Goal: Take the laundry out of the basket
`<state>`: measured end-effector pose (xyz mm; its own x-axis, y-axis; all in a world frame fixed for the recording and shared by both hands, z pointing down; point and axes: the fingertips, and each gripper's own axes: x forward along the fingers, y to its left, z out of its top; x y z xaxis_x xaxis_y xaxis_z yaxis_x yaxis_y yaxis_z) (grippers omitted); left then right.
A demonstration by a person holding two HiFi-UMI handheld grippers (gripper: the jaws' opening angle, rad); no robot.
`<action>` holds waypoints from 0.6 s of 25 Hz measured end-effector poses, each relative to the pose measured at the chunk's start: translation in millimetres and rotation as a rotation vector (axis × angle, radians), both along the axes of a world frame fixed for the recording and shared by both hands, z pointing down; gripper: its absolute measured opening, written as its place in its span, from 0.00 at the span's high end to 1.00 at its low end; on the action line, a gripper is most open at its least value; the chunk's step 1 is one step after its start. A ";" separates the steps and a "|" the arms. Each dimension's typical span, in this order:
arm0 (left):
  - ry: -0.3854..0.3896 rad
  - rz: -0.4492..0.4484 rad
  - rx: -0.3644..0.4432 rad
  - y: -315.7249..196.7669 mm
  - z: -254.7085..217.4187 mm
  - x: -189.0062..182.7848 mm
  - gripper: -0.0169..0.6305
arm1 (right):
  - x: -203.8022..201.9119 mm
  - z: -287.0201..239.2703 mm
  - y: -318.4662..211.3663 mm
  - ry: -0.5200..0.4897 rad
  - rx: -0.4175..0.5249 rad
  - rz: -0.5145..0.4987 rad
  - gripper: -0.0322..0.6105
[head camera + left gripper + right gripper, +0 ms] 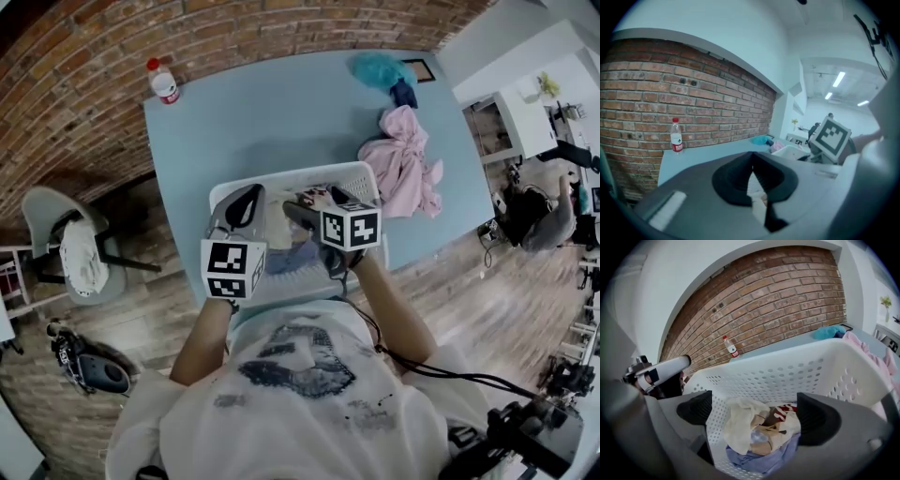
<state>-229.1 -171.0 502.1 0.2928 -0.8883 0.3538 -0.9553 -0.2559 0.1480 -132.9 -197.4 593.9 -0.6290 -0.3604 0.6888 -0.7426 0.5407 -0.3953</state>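
A white perforated laundry basket stands at the near edge of the blue table. Inside it lie a cream cloth, a red-and-white striped piece and a blue garment. My right gripper hangs over the basket, pointing down into it. Its jaws stand wide open above the heap, touching nothing. My left gripper is shut and held over the basket's left side, with no cloth seen in it. In the head view the right gripper sits just right of the left one.
A pink garment lies on the table right of the basket. A teal item and a dark blue one lie at the far right. A water bottle stands at the far left corner by the brick wall. A chair stands on the left.
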 end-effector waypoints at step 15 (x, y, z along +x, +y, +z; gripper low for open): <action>-0.007 0.001 -0.058 -12.8 14.3 -0.3 0.99 | -11.5 107.2 -5.4 0.213 -0.165 -0.092 0.07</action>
